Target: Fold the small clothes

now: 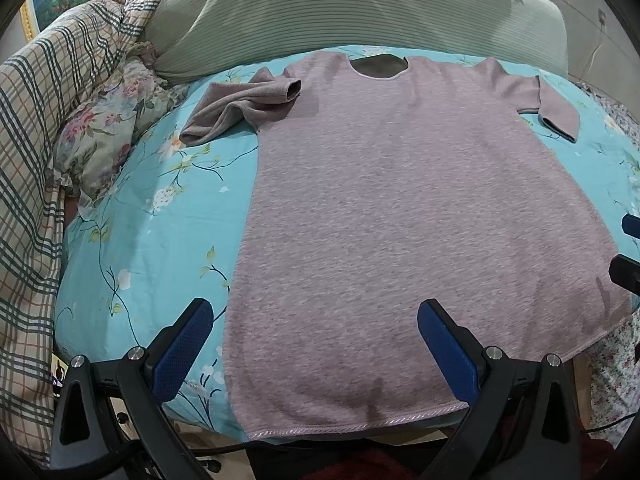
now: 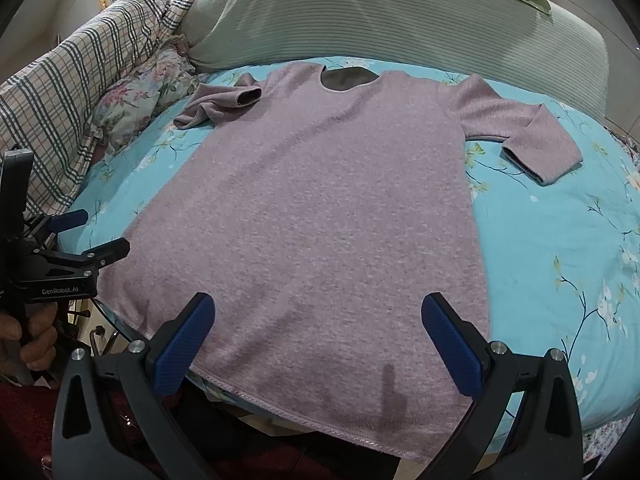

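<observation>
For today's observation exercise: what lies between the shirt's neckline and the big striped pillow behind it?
Only a narrow strip of the turquoise floral sheet separates the pink shirt from the striped pillow; nothing else lies there. Both wrist views show it.

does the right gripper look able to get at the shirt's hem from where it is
Probably yes: the right gripper hangs open just above the hem of the pink shirt, with nothing between them.
</observation>
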Demonstrator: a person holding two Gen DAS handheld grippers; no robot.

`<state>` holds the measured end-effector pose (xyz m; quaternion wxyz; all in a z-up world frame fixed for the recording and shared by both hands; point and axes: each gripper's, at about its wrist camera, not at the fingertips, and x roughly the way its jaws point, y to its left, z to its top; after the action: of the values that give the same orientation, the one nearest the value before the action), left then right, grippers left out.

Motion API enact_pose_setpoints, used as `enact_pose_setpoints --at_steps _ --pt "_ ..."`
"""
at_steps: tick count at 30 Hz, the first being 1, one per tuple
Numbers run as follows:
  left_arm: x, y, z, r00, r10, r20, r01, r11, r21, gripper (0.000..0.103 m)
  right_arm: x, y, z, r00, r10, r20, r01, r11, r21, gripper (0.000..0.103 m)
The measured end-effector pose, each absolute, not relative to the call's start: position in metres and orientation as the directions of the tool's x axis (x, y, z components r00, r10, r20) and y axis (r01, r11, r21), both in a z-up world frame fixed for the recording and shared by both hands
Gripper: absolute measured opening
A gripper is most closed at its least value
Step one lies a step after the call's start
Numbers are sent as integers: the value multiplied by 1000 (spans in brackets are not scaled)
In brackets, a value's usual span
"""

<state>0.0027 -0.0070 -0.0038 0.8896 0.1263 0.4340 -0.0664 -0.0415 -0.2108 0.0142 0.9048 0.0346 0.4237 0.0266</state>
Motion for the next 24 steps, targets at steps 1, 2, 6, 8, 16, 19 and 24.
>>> enact_pose_setpoints --at_steps 1,2,6,8,16,19,24 --pt "2 -7 -4 618 -3 -786 225 959 173 102 -41 -211 14 638 78 -766 -20 996 85 103" --pt "2 -7 -4 618 -2 -786 226 958 174 102 -41 -210 14 638 79 -766 -21 996 85 103" --pt "2 -7 -2 616 -4 -788 228 958 173 102 -40 -210 14 632 76 -771 -20 996 82 103" --pt "3 -8 -1 616 -3 -788 228 958 174 102 -39 -211 14 628 75 -774 -19 997 81 103" --pt "6 -7 -2 606 -7 -796 233 958 169 102 -38 -211 14 628 76 -774 -20 996 82 103" --pt "8 -6 -3 615 -9 -788 230 959 168 102 -36 -210 13 629 78 -773 -19 996 85 103" --pt "11 -8 -5 627 4 -779 226 956 187 102 -33 -211 11 609 79 -789 -10 996 92 103"
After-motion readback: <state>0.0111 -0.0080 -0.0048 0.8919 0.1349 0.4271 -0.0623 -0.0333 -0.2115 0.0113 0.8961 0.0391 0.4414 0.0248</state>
